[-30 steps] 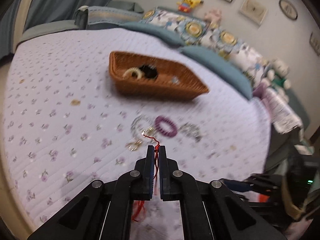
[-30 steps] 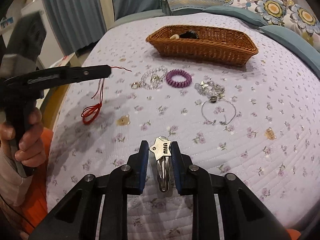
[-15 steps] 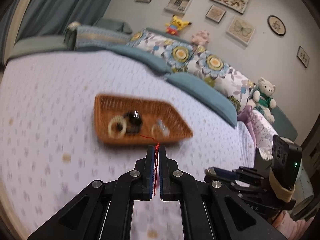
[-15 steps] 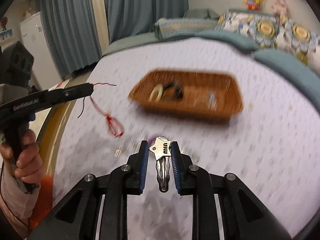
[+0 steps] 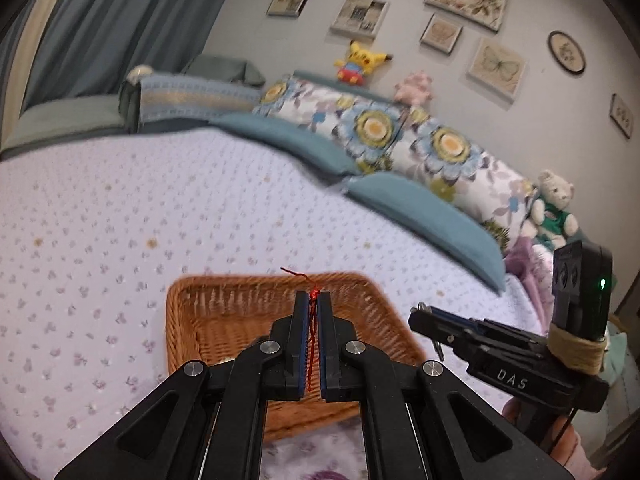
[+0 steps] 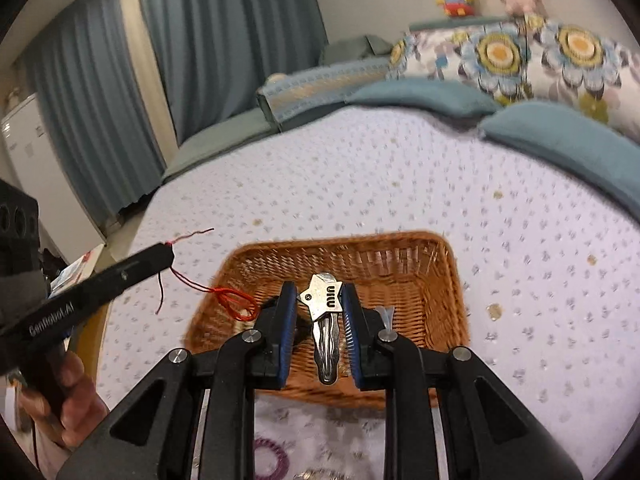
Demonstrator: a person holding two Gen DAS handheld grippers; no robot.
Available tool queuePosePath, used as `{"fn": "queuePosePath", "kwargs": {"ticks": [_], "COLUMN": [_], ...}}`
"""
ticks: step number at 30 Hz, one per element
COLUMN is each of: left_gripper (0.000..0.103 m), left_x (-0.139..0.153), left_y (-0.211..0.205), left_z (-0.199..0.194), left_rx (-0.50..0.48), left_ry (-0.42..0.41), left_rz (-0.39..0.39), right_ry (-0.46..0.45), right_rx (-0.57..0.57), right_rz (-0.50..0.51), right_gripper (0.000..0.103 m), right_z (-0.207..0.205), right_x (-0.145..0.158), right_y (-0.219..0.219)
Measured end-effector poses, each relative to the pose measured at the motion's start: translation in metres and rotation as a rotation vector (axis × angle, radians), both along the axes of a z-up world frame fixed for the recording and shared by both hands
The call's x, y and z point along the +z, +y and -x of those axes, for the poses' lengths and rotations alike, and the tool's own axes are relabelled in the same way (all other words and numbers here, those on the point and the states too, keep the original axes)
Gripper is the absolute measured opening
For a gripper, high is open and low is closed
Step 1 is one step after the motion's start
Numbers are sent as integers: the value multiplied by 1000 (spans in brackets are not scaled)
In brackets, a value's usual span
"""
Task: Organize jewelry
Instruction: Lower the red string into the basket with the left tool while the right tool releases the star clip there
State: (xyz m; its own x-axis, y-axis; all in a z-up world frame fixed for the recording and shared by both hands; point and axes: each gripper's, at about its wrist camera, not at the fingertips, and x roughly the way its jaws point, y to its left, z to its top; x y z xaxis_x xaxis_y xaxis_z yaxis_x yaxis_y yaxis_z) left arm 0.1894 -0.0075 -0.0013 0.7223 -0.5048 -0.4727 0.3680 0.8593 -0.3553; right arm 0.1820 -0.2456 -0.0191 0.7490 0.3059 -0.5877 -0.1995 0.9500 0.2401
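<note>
Right wrist view: right gripper [image 6: 319,296] clamped on silver star hair clip [image 6: 325,308], left gripper [image 5: 311,296] pinched shut on red string [image 5: 311,344], both above wicker basket [image 6: 400,256] on floral bedspread [image 6: 360,168], purple hair tie [image 6: 272,460] nearer.

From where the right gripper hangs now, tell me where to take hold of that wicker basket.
Grip the wicker basket by its right side wall, from above, one finger inside and one outside. The wall stands upright and thin, and that side is bare; the right gripper must first drop its star hair clip.
</note>
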Motion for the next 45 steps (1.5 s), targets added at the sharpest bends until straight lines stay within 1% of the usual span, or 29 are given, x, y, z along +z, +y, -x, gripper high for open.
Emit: {"fn": "queuePosePath", "kwargs": {"ticks": [5, 9, 14, 19, 23, 27, 29, 32, 33, 34, 35, 36, 37, 39, 45], "left_gripper": [3, 3, 3, 3, 3, 3, 4, 11, 18, 30, 37, 47, 49, 49, 49], "left_x": [-47, -61, -69, -71, -70, -70, -70, -70, -68, -66, -65, -61, -59, -53, -29], "left_y": [-3, -6, -11, -13, -16, -17, -18, -14, -13, -12, -10, -9, -8, -7, 2], "left_z": [-24, -28, -29, -29, -27, -26, -28, -30, -30, -29, -27, -25, -23, -20, -8], "left_rx": [-7, -13, -20, -25, -23, -25, -25, -38, -34, -34, -35, -30, -29, -34, -42], "left_ry": [114, 145, 164, 174, 161, 163, 170, 188, 183, 177, 173, 158, 146, 132, 79], "left_rz": [-25, -37, -62, -78, -99, -102, -102, -73, -73, -71, -67, -63, -60, -56, -15], "right_ry": [99, 151, 174, 192, 200, 190, 194, 191, 190, 190, 189, 187, 186, 178, 107], "right_rx": [-7, -6, -13, -19, -20, -29, -28, -28, -27, -25, -24, -25, -23, -17, 13], "right_rz": [-54, -69, -89, -61, -48, -27, -33, -44, -48, -53, -56, -58, -60, -64, -42], "right_gripper": [25, 25, 25, 25, 25, 26, 27, 27, 28, 28, 28, 28, 28, 28, 28], "right_z": [-25, -36, -43, -45, -50, -49, -49, -48, -48, -47, -46, -45, -45, -43, -25], "right_x": [-42, -58, -68, -76, -82, -82, -82, -79, -78, -76, -75, -74, -72, -68, -41], "right_y": [-12, -18, -21, -18, -16, -14, -16, -18, -18, -19, -20, -21, -21, -21, -12]}}
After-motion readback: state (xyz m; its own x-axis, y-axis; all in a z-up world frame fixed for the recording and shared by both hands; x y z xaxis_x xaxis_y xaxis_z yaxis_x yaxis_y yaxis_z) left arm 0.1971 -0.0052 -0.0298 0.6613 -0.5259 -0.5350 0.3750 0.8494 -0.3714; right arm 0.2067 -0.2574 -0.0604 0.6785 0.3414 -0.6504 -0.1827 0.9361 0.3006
